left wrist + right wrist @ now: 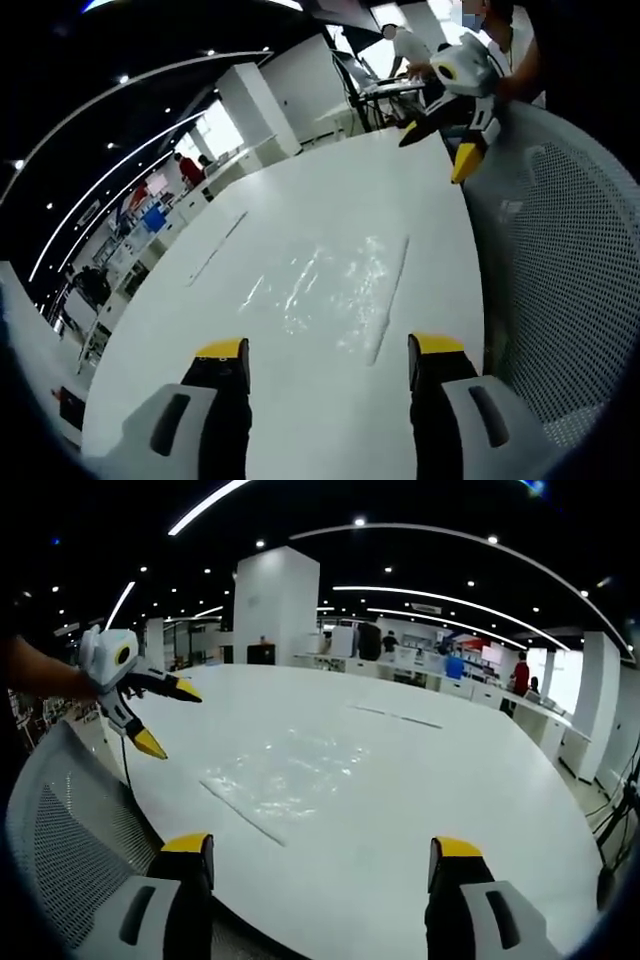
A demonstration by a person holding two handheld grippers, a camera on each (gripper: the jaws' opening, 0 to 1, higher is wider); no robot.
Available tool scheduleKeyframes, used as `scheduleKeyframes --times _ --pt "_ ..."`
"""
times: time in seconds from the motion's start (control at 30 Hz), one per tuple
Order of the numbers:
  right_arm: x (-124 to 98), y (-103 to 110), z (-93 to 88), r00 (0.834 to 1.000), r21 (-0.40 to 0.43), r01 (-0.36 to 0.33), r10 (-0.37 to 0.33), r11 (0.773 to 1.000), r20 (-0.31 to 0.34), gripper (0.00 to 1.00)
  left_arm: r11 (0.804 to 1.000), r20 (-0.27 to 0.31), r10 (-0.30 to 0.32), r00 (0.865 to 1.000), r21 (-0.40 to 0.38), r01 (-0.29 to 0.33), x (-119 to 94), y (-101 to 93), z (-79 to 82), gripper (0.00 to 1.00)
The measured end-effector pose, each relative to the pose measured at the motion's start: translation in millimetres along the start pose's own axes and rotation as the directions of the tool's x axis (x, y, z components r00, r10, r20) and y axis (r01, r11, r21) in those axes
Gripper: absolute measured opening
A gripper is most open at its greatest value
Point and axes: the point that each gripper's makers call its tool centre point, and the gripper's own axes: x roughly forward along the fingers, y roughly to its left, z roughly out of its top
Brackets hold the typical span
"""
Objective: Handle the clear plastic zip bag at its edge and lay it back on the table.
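Note:
The clear plastic zip bag [330,285] lies flat on the white table [200,380], its zip strip along the right side. My left gripper [330,350] stands open just short of the bag, with nothing between its jaws. In the right gripper view the bag [290,775] lies ahead of my open right gripper [322,845], which hovers near the table's edge [330,930]. The right gripper [437,147] also appears in the left gripper view beyond the bag, held by a hand. The left gripper [168,718] comes into the right gripper view from the left, jaws apart.
A white mesh chair back [570,270] stands against the table's edge, seen too in the right gripper view [70,820]. Further across the table lie thin clear strips [215,250] [395,717]. Desks, pillars and people [520,670] fill the office behind.

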Motion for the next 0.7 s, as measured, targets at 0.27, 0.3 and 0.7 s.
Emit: scheduleKeyframes --times 0.27,0.3,0.7 --pt "0 -1 -1.8 1.000 0.001 -0.001 0.001 1.000 -0.003 0.88 0.998 -0.021 -0.040 0.999 0.056 0.041 5 -2.2 -2.3 0.59" --pt "0 -1 -2.0 1.000 0.001 -0.001 0.001 1.000 -0.003 0.88 0.997 -0.020 -0.040 0.999 0.057 0.041 6 -2.2 -2.1 0.59" --pt "0 1 -0.3 1.000 0.003 -0.002 0.002 1.000 -0.007 0.87 0.990 -0.051 -0.102 0.993 0.094 0.107 14 -2.8 -6.0 0.57"
